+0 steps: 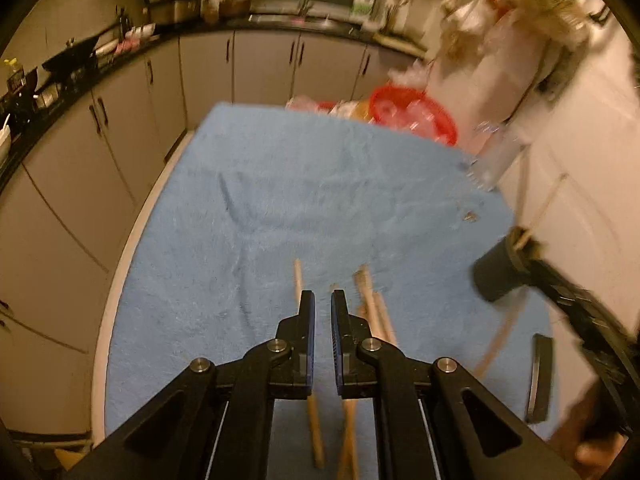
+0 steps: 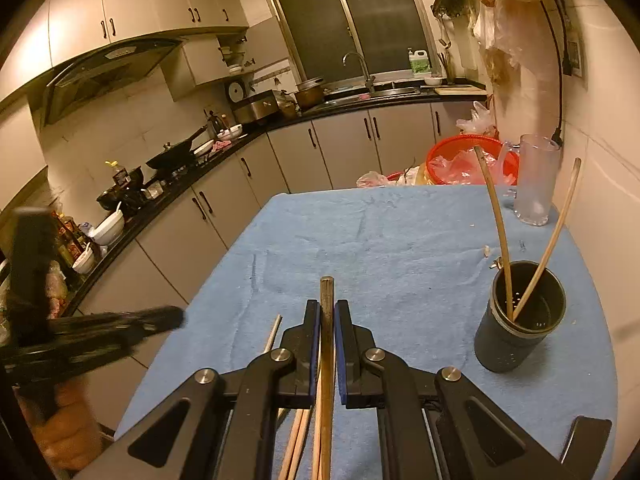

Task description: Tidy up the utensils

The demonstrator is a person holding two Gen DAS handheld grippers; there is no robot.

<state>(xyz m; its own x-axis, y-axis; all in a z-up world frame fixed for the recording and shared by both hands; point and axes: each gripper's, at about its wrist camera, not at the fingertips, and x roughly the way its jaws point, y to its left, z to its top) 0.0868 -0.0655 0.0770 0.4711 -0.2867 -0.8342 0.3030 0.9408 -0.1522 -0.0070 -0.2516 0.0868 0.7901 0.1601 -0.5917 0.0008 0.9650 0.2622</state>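
My right gripper (image 2: 327, 306) is shut on a dark wooden chopstick (image 2: 327, 296), which sticks out past the fingertips above the blue towel (image 2: 360, 240). A black holder cup (image 2: 520, 320) stands to its right with two long chopsticks (image 2: 496, 220) leaning in it. More loose chopsticks (image 2: 296, 440) lie under the gripper. In the left wrist view my left gripper (image 1: 322, 300) is shut with nothing between its fingers, hovering over several wooden chopsticks (image 1: 372, 300) on the towel. The holder cup (image 1: 496, 276) shows blurred at the right there.
A glass mug (image 2: 534, 180) and a red basin (image 2: 468, 160) sit at the table's far right, against the wall. Kitchen cabinets and a counter with pans (image 2: 176, 156) run along the left. A person's hand (image 2: 68, 432) holds the left gripper at the table's left edge.
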